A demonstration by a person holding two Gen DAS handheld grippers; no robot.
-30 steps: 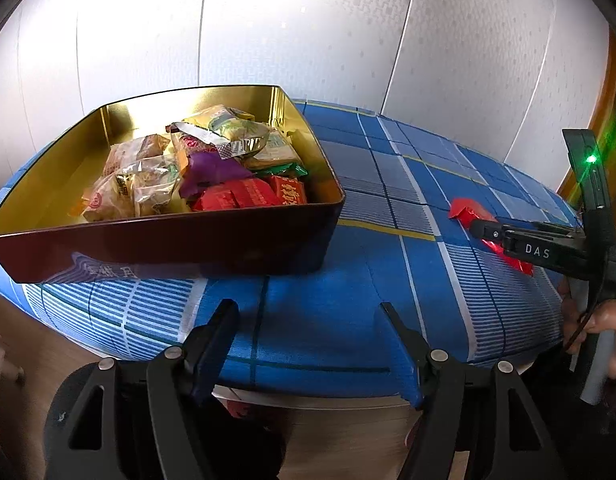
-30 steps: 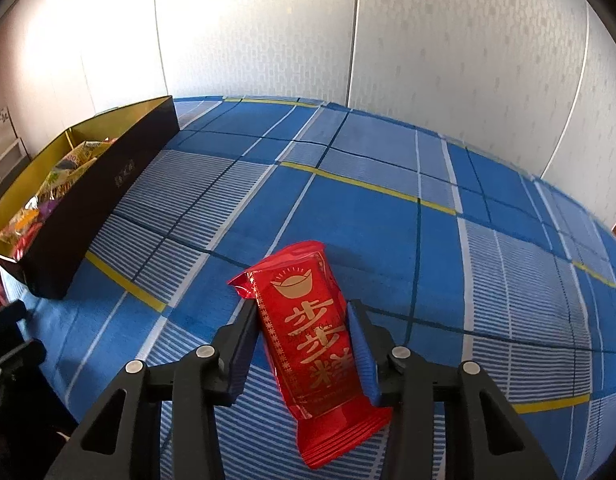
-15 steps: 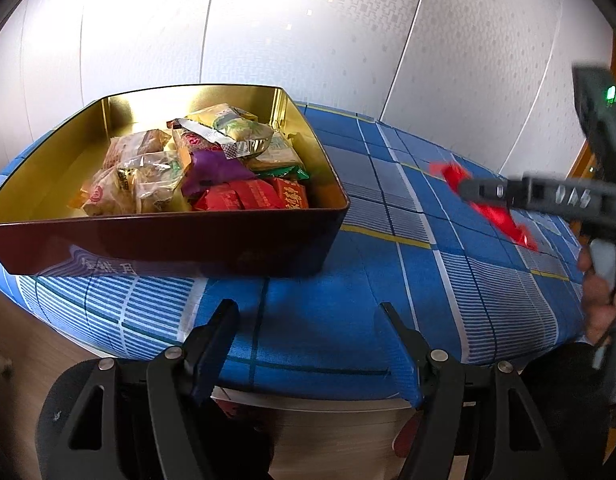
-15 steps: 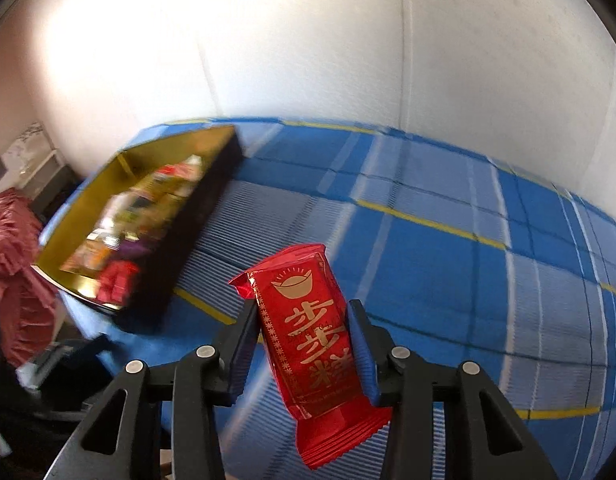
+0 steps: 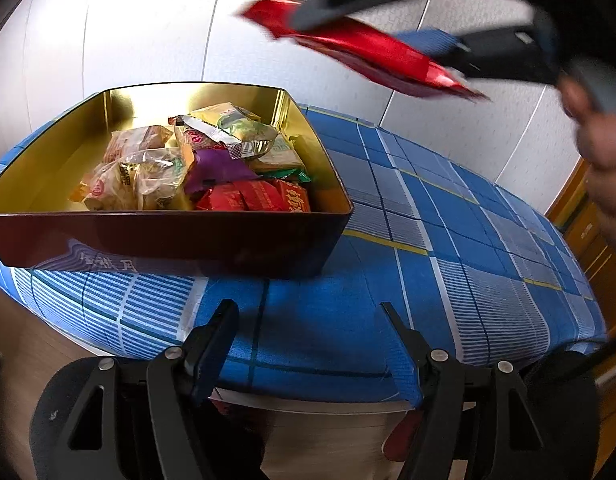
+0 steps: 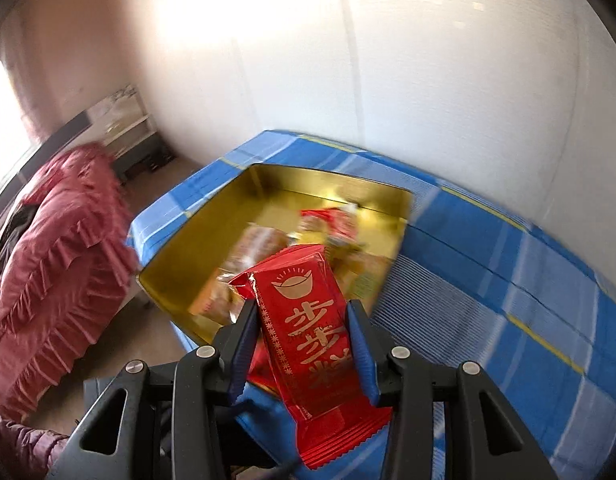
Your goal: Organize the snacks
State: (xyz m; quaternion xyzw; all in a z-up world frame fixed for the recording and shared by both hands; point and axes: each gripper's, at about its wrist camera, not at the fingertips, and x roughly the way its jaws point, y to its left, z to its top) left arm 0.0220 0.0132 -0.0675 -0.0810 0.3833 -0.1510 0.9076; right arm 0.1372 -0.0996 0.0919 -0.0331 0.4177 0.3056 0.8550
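Snack packet [image 6: 308,320] red, clamped by right gripper [image 6: 304,344] | long axis along fingers, over tin [image 6: 180,256] | left gripper [image 5: 308,348] open, empty

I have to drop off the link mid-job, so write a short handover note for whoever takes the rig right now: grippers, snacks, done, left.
Right gripper: shut on the red snack pack, held in the air above the blue checked cloth, near the gold tin.
Left gripper: open, nothing in it, at the near edge of the cloth in front of the tin.
Done: the tin already holds a pile of wrapped snacks.
Left: bring the red pack over the tin and release it inside. No other loose snacks show on the cloth.
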